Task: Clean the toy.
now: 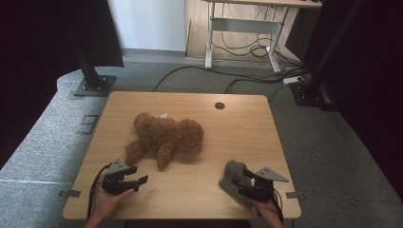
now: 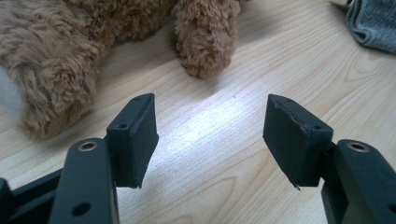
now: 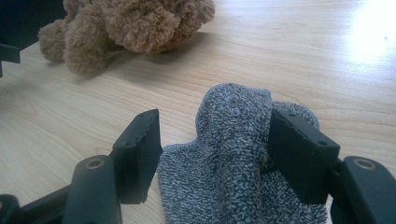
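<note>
A brown plush teddy bear (image 1: 166, 135) lies on its side in the middle of the wooden table (image 1: 237, 128). My left gripper (image 1: 139, 174) hovers near the front left, just short of the bear's legs (image 2: 56, 70); it (image 2: 210, 135) is open, with bare wood between its jaws. A small grey terry cloth (image 1: 231, 178) lies bunched at the front right. My right gripper (image 1: 242, 179) is low over it and open (image 3: 215, 140). The cloth (image 3: 233, 154) rises in a fold between the jaws and leans against the right pad (image 3: 299, 149). The bear (image 3: 135, 23) lies beyond it.
A round cable hole (image 1: 219, 105) sits near the table's far edge. A black stand base (image 1: 92, 85) is on the floor at the back left, and another (image 1: 309, 92) at the back right. Cables (image 1: 247, 78) run across the grey carpet. The grey cloth's edge (image 2: 373, 23) is far right of the left gripper.
</note>
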The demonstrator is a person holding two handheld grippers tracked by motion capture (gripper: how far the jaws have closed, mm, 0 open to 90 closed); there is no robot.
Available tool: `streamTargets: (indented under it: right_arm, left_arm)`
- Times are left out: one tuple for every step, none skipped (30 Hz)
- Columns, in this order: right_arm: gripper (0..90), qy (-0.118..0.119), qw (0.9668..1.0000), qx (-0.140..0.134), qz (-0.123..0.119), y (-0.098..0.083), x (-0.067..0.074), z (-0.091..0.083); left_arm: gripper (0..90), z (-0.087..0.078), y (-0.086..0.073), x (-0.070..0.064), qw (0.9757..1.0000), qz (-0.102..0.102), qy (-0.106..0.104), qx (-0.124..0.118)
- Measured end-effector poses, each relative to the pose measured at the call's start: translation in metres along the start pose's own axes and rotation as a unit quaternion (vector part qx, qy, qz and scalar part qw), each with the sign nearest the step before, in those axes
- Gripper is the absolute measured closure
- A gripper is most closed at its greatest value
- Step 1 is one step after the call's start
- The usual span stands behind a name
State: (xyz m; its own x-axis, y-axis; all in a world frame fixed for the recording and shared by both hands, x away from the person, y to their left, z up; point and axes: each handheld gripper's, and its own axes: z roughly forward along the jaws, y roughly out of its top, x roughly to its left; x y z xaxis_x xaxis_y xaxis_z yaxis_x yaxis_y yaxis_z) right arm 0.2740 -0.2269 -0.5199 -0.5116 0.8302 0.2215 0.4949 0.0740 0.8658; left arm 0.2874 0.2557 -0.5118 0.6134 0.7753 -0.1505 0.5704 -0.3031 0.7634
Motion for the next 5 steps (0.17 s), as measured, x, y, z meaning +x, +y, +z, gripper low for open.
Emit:
streamTargets:
  right_arm:
    - [34.6,-0.001,1.0,-0.002,0.001,-0.0006,-0.0003,0.0001]
    - [34.5,-0.002,1.0,-0.002,0.002,-0.0008,-0.0008,-0.0002]
    - [34.4,-0.003,1.0,-0.003,0.003,-0.0009,-0.0016,-0.0008]
    - [34.4,-0.004,1.0,-0.006,0.005,-0.0009,-0.0027,-0.0017]
    - [34.3,-0.004,0.9999,-0.008,0.006,-0.0009,-0.0033,-0.002]
  left_arm:
    - [34.7,0.0003,-0.0001,-0.0002,1.0,0.0,-0.001,0.0]
    - [34.7,0.0007,-0.0004,-0.0006,1.0,0.001,-0.002,-0.001]
    - [34.7,0.0012,-0.0007,-0.0009,1.0,0.001,-0.002,0.0]
    - [34.6,0.0013,-0.0009,-0.0009,1.0,0.001,-0.003,0.0]
    - [34.7,0.0016,-0.0011,-0.0009,1.0,0.001,-0.003,0.0]
